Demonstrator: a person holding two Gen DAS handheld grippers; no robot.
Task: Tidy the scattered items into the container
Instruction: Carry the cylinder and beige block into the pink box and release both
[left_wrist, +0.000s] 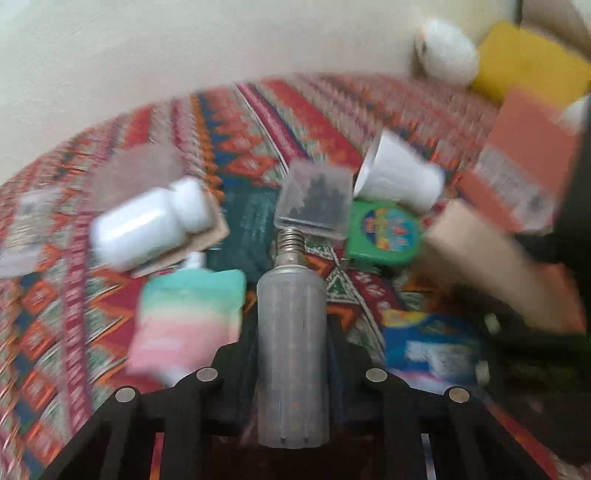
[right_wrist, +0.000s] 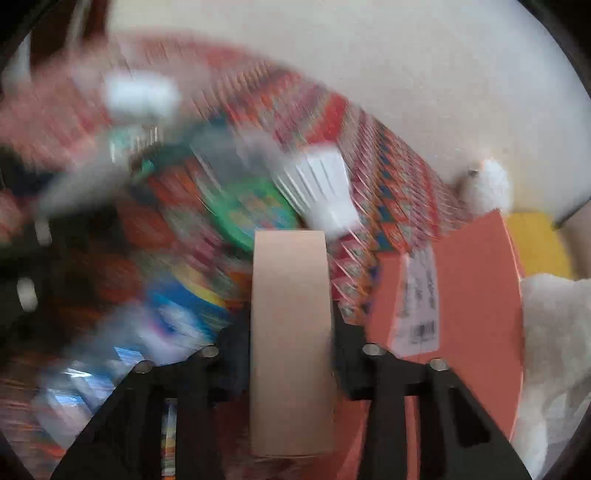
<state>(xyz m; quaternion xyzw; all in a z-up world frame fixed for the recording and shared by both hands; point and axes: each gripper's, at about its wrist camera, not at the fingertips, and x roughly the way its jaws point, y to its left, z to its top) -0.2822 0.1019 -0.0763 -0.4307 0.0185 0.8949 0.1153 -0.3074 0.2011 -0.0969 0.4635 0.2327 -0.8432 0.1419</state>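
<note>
My left gripper (left_wrist: 291, 347) is shut on a translucent grey bottle (left_wrist: 291, 350) with a threaded neck and a square clear cap (left_wrist: 314, 199), held above the patterned cloth (left_wrist: 258, 122). My right gripper (right_wrist: 291, 336) is shut on a beige tape roll (right_wrist: 291, 332), which also shows blurred in the left wrist view as the tape roll (left_wrist: 480, 258). On the cloth lie a white bottle (left_wrist: 147, 221), a pastel pouch (left_wrist: 188, 317), a tipped white cup (left_wrist: 399, 177), a green round item (left_wrist: 388, 232) and a blue packet (left_wrist: 432, 339). An orange box (right_wrist: 472, 295) stands right of the tape roll.
A white fluffy thing (left_wrist: 447, 48) and a yellow block (left_wrist: 532, 62) sit at the far right by the pale wall (left_wrist: 184, 48). Something soft and white (right_wrist: 554, 350) lies at the right edge beside the orange box. Both views are blurred by motion.
</note>
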